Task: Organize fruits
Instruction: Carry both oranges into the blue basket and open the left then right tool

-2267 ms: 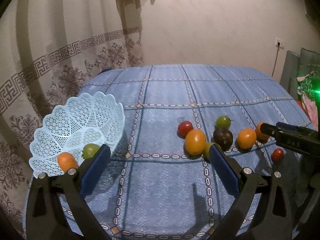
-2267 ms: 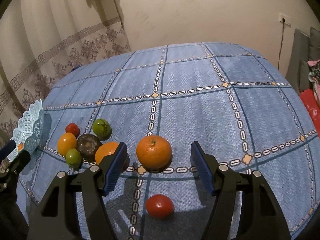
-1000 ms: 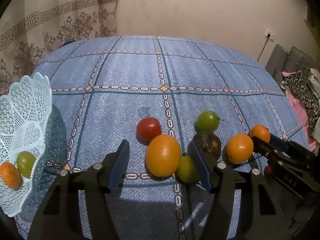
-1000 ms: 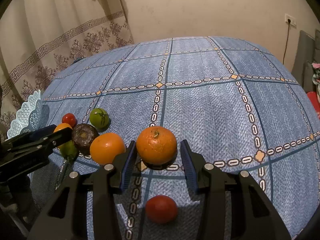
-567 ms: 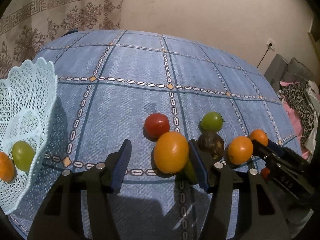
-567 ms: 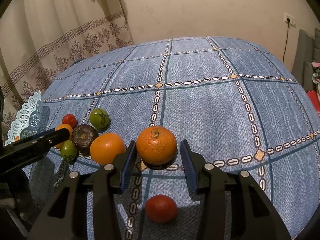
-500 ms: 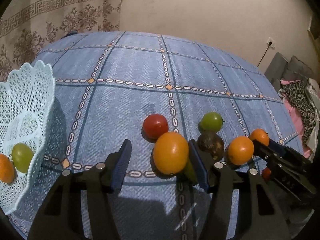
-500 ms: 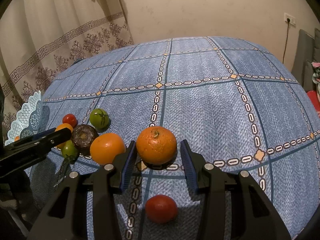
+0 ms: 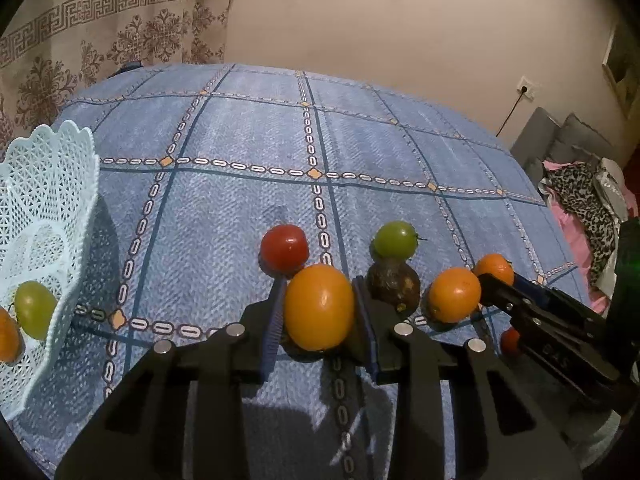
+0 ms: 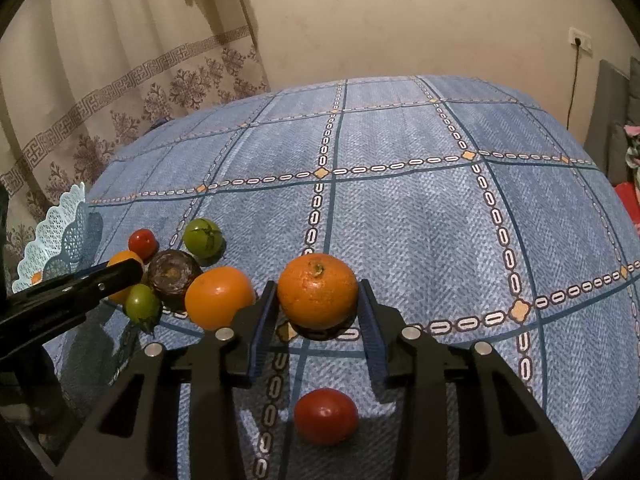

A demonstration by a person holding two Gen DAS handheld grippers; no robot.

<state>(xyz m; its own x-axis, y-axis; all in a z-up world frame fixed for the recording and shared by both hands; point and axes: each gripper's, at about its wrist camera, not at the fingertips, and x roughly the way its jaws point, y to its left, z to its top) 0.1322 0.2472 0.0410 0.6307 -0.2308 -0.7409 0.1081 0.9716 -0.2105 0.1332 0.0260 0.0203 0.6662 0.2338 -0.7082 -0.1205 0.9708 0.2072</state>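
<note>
My left gripper (image 9: 319, 316) is shut on a smooth orange fruit (image 9: 319, 300) resting on the blue cloth. Right behind it lie a red tomato (image 9: 284, 254), a green tomato (image 9: 394, 239) and a dark brown fruit (image 9: 394, 286). A second orange fruit (image 9: 454, 295) lies to the right. My right gripper (image 10: 318, 318) is shut on a rough mandarin (image 10: 317, 290), with both pads against its sides. A red tomato (image 10: 326, 416) lies under that gripper. A small green tomato (image 10: 141, 305) sits by the left gripper's tip. The pale blue lattice basket (image 9: 52, 200) at far left holds a green fruit (image 9: 35, 310) and an orange one (image 9: 7, 340).
The blue checked cloth (image 10: 420, 216) stretches bare behind the fruit cluster. A patterned curtain (image 10: 120, 92) hangs at the back left. Grey cushions and pink and leopard-print fabric (image 9: 580, 200) lie beyond the table's right edge. A wall socket (image 10: 580, 42) with a cable is at the back right.
The left gripper's fingers have closed in from a wide gap onto the smooth orange fruit. The right gripper has stayed on the mandarin without moving.
</note>
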